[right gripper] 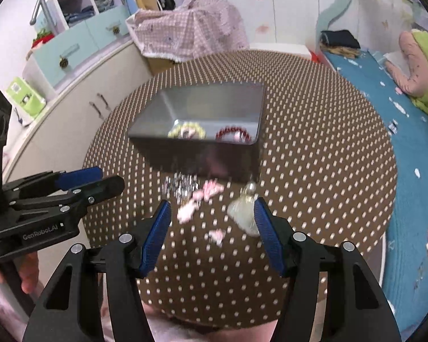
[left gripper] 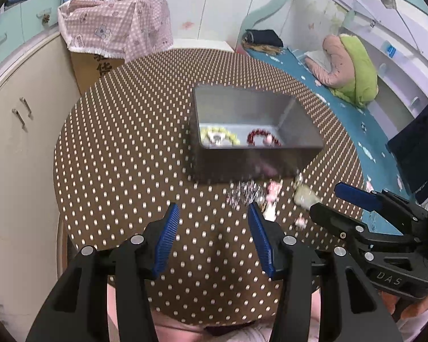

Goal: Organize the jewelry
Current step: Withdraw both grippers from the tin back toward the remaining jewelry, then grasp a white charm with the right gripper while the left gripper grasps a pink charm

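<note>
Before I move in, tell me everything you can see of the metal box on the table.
The metal box is a rectangular, open-topped tin, dull grey and slightly reflective, with no lid in view. It sits upright on the brown dotted tablecloth, past both grippers; neither touches it. Inside on its floor lie a yellow-green bead bracelet and a red bead bracelet. Loose jewelry pieces lie on the cloth just in front of its near wall.

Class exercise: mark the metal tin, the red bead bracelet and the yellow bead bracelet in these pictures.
metal tin [left gripper: 296,139]: left wrist view, right inner wall.
red bead bracelet [left gripper: 264,137]: left wrist view, its bead ring.
yellow bead bracelet [right gripper: 187,131]: right wrist view, its bead ring.
</note>
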